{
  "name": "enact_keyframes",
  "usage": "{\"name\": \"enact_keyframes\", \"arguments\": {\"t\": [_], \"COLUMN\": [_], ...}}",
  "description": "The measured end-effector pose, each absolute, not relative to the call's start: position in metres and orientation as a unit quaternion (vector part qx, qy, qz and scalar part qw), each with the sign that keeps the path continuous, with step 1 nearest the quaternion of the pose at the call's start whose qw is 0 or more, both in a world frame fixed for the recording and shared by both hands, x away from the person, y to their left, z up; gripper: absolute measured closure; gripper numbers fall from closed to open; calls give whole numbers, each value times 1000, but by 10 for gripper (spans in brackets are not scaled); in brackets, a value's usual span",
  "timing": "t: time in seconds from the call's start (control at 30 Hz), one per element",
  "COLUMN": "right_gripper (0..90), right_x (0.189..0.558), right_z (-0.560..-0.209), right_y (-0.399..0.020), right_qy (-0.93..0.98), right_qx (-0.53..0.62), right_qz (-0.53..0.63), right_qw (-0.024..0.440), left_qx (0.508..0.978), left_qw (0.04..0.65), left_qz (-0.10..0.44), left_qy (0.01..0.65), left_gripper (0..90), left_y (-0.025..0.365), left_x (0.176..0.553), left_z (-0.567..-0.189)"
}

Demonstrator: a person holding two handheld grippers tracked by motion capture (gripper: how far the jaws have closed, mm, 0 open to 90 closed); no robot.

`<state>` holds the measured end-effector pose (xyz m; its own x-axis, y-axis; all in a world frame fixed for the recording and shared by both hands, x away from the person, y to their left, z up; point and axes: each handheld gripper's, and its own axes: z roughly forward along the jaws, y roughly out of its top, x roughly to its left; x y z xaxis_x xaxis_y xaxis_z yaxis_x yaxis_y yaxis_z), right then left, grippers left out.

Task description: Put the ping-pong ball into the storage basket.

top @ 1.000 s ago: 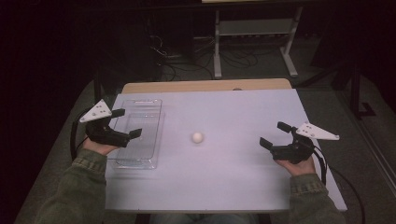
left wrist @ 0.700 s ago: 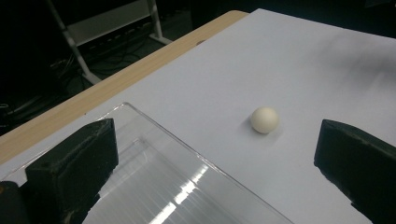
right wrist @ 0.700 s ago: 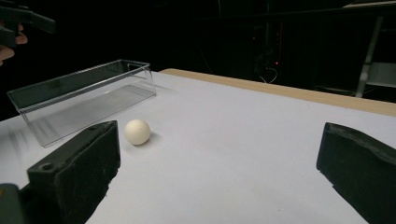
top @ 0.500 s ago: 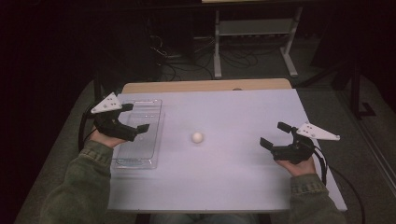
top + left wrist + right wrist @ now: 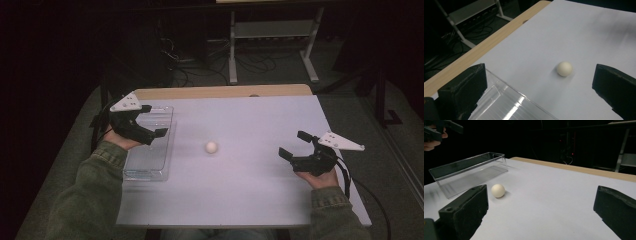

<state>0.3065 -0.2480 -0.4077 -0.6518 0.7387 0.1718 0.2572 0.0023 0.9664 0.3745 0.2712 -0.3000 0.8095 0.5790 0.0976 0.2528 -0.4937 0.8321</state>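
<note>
Black jaws of my left hand-held gripper stand wide apart with nothing between them, and I hold it above the clear plastic bin, over the bin's far half. Just below and ahead of those jaws, in the left gripper view, the bin's transparent rim cuts across the bottom of the frame. Beyond that rim, out on the white sheet covering the bench, sits a small white ball, apart from the bin and touching nothing else.

My right hand-held gripper is well apart from the left one, near the bench's right edge, low over the sheet. Its jaws are also spread wide and empty. Ahead of it and off toward its left jaw, the ball rests in the open, between the two hand-held grippers. Past the ball lies the bin, a long, shallow, empty box, with my left hand above its far end. Farther off, a strip of bare wooden bench edge shows past the sheet, and behind it a metal stand with cables on the dark floor.
</note>
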Motion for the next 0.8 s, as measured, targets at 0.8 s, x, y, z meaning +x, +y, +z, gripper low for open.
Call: {"name": "enact_keyframes", "arguments": {"t": [0.8], "right_gripper": [0], "right_x": [306], "right_z": [-408], "right_y": [-249], "right_qy": [679], "right_qx": [368], "right_qz": [605], "right_qw": [195], "left_qx": [868], "left_qw": [411], "left_qz": [175], "left_qy": [218], "left_gripper": [0], "left_y": [242], "left_x": [393], "left_z": [-293]}}
